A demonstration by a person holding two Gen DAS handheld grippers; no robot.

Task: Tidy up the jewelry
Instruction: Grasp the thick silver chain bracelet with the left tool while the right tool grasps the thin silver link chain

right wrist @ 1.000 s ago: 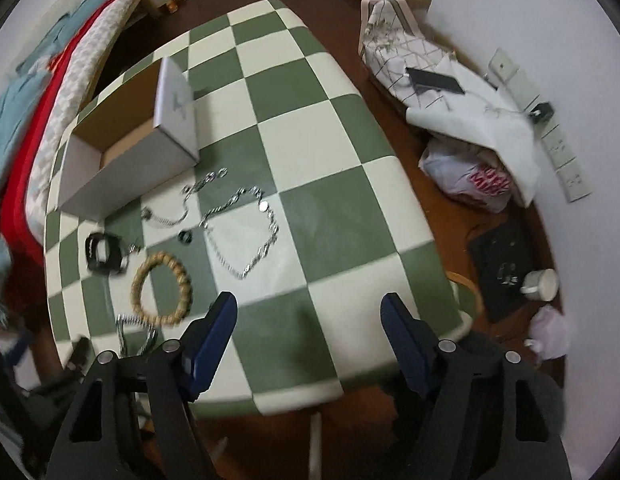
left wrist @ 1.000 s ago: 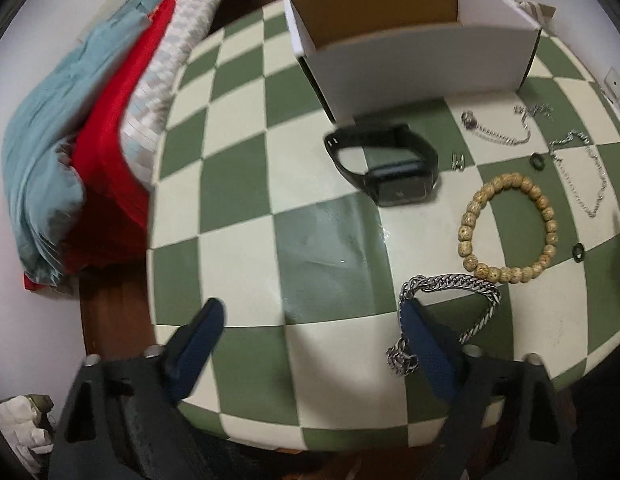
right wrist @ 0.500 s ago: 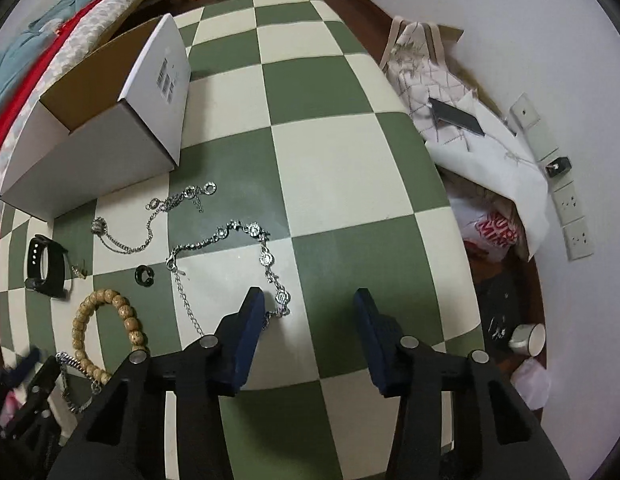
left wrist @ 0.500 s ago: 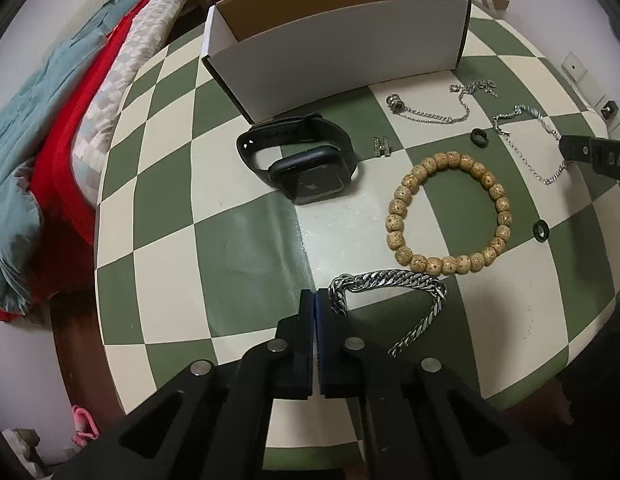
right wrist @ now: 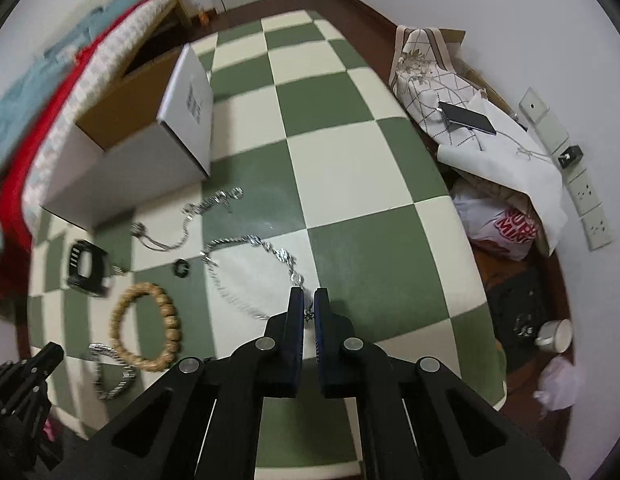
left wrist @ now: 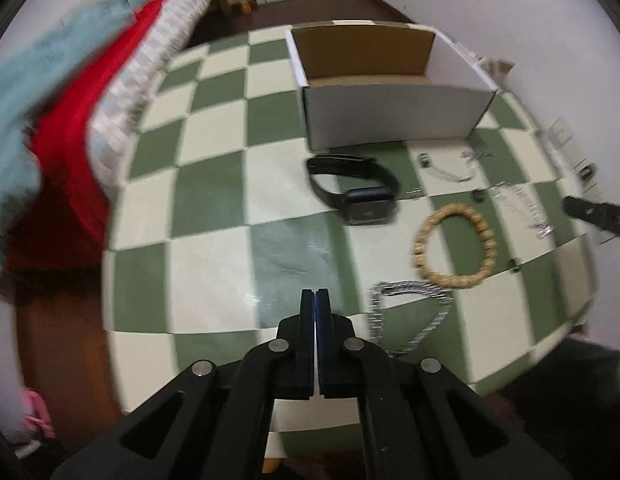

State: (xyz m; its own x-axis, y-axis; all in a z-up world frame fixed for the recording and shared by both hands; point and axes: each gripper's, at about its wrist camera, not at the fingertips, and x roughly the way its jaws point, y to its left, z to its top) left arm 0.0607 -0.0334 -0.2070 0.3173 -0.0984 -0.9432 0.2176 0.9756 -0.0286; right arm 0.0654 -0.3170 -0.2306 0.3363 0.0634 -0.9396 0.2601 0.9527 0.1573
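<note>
Silver chain necklace (right wrist: 250,276) pinched between right tool (right wrist: 309,300) tips.

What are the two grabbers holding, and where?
Right fingers, just closed, pinch the silver chain at its nearest end. Left fingers are shut on nothing.

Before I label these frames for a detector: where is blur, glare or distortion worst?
Left wrist view: motion blur smears the bedding and silver link bracelet; faint glare on the tablecloth; the box stays fairly crisp. Right wrist view: sharper mid-frame, the wooden bead bracelet slightly soft; fisheye bends the table edges in both.
</note>
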